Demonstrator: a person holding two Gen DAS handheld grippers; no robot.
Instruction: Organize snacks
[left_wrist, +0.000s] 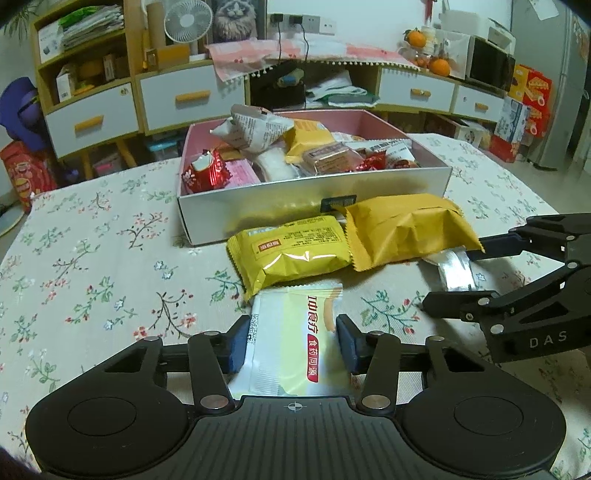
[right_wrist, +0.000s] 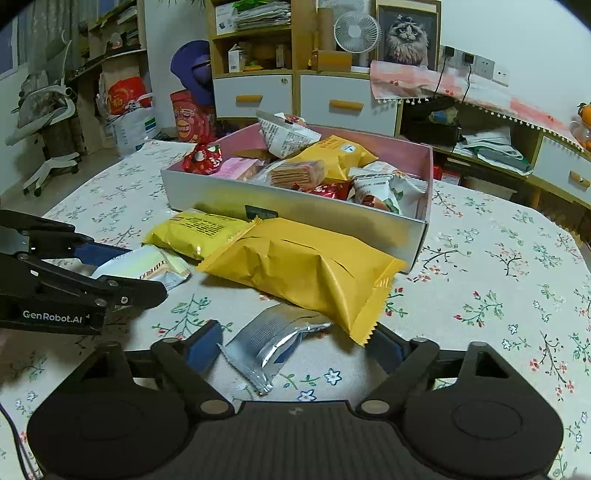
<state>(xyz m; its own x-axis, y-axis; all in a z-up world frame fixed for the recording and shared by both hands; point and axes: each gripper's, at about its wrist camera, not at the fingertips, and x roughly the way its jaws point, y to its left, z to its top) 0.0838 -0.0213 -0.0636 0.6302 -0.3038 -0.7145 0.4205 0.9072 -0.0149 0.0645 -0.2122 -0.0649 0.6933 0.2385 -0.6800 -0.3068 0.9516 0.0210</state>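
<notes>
My left gripper (left_wrist: 291, 343) is shut on a pale yellow and white snack packet (left_wrist: 291, 354) that lies on the floral tablecloth; both blue pads touch its sides. My right gripper (right_wrist: 295, 345) is open around a small silver packet (right_wrist: 266, 341), and its pads stand clear of the foil. An orange packet (right_wrist: 314, 273) overlaps the silver one and covers part of the right-hand pad. A yellow packet (left_wrist: 291, 251) lies beside the orange one, in front of the box. The silver box with a pink inside (left_wrist: 280, 201) holds several snacks.
The table (left_wrist: 92, 258) wears a flower-print cloth. Beyond it stand drawers, shelves and a fan (left_wrist: 188, 20). The two grippers sit close together: the right gripper (left_wrist: 450, 277) is just right of the left one, the left gripper (right_wrist: 144, 273) is at the right wrist view's left edge.
</notes>
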